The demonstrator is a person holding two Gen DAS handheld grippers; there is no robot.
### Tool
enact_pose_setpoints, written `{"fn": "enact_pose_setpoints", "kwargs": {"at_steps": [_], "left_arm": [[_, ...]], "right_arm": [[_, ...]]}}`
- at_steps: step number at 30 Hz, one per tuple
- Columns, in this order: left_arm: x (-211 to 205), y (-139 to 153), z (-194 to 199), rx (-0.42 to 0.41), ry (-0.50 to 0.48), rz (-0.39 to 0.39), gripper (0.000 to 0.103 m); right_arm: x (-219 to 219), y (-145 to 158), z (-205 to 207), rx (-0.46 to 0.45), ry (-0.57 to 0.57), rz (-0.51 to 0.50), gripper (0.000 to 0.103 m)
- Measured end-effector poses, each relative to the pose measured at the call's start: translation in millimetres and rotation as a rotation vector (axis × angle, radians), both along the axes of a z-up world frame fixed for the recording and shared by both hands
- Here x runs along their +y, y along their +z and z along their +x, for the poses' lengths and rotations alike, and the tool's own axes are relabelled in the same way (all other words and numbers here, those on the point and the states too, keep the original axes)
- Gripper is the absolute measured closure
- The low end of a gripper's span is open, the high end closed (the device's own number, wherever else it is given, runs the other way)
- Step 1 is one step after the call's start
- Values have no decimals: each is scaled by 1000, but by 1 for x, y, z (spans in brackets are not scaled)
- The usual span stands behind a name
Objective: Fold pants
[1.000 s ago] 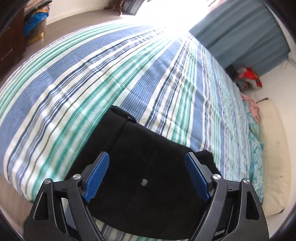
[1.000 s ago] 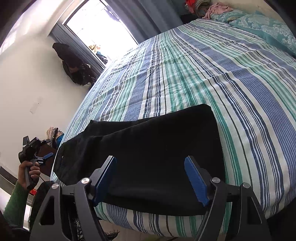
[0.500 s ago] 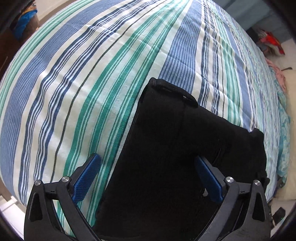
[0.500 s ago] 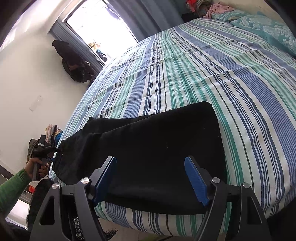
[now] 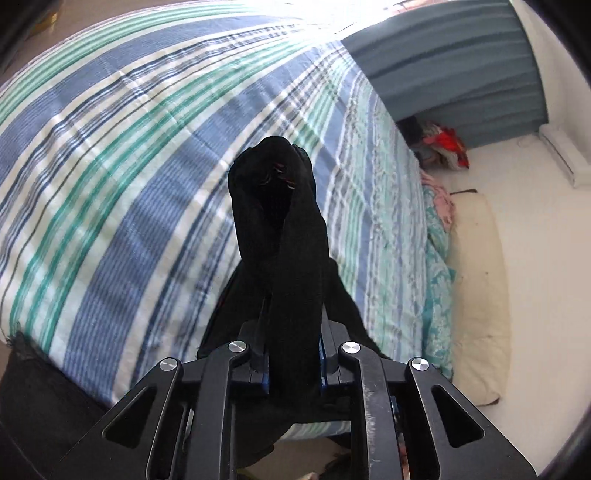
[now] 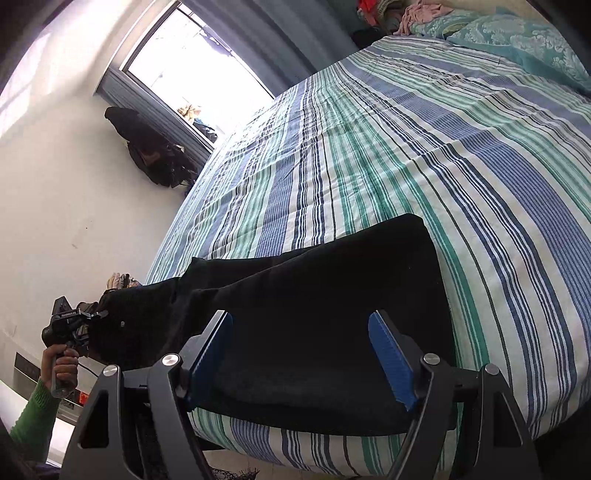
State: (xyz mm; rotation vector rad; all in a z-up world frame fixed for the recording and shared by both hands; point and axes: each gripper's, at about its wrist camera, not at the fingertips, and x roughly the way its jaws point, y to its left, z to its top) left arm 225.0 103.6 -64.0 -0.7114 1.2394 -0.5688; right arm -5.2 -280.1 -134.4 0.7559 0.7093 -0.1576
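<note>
Pants, black, lie across the near edge of the bed, on its striped cover. Their right end rests flat on the cover. Their left end is lifted off the bed, bunched into a raised fold between the jaws of the left tool.

Left tool: jaws closing, pads pressed on that fold of pants; the cloth stands up above the fingers in the left wrist view. A hand in a green sleeve holds this tool at the left, near side of the bed.

Right tool: released, jaws wide apart, hovering over the right end of the pants; nothing is gripped.

Pillow at the far right. No containers can be made out.
</note>
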Motion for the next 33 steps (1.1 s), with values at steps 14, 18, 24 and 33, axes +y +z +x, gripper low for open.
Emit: {"fn": "enact_pose_setpoints", "kwargs": {"at_steps": [14, 18, 24, 33], "left_arm": [[-271, -13, -69, -133, -399, 105, 87], [-300, -52, -76, 26, -439, 64, 82], [-271, 7, -89, -186, -456, 42, 53], [-128, 1, -52, -367, -88, 217, 34]], "right_arm": [[-17, 9, -20, -32, -100, -4, 27], [-22, 10, -25, -33, -129, -14, 26], [-21, 11, -26, -63, -104, 7, 26], [9, -13, 40, -165, 313, 429, 27]]}}
